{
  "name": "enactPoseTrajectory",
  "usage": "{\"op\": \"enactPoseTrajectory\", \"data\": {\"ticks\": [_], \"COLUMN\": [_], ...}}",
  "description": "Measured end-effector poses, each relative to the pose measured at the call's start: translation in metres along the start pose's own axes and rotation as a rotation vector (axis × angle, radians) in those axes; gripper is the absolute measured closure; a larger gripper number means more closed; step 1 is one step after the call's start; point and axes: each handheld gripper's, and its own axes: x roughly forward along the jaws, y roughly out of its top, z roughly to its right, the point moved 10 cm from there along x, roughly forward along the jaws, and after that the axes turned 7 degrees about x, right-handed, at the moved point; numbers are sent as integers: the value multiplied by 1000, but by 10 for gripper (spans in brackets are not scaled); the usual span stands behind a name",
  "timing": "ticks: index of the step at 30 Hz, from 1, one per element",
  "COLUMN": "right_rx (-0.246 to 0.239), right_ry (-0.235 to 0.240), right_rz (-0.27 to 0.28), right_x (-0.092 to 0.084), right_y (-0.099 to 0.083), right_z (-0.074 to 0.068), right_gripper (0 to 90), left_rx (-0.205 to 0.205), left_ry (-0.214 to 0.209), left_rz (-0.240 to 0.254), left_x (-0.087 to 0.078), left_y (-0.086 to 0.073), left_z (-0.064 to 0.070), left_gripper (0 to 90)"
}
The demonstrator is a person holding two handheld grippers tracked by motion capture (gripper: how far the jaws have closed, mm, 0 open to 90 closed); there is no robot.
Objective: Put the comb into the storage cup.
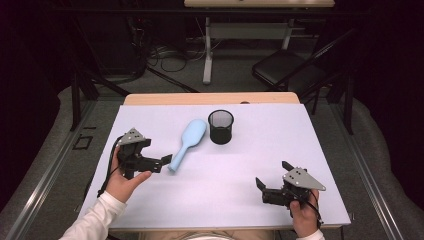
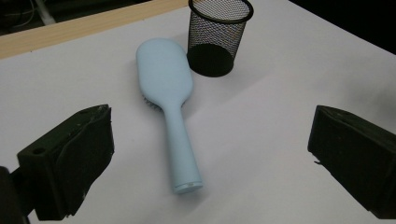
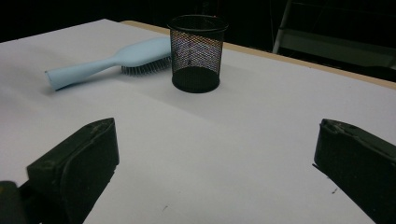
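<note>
I've got the white table (image 1: 280, 150) spread in front of me, the black mesh cup (image 1: 220, 126) standing upright toward the far edge, and just beside it the pale blue hairbrush (image 1: 187, 144) lying bristles down, handle end pointing back at my left gripper (image 1: 161, 162). That brush looks like my job here, so I judge the clean way in is to push the left gripper forward low and level, straddle the slim handle rather than the broad head, and close square across it so it can't roll. My left jaws stand wide apart, empty, and in the left gripper view the handle's butt (image 2: 187, 185) sits between them but ahead of the tips, not yet touched. My right gripper (image 1: 274, 186) hangs near the front right, jaws also spread, well apart from the brush.
</note>
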Motion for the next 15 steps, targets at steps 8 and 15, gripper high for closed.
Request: {"op": "enactPoseTrajectory", "data": {"ticks": [8, 15], "right_rx": [43, 47], "right_ry": [0, 4], "right_rz": [-26, -23], "right_x": [2, 2], "right_y": [-5, -4], "right_z": [3, 4], "right_gripper": [0, 0], "left_rx": [8, 2], "left_ry": [-10, -9], "left_rz": [-15, -52], "left_x": [4, 11], "left_y": [10, 15], "left_z": [2, 0], "left_gripper": [4, 4]}}
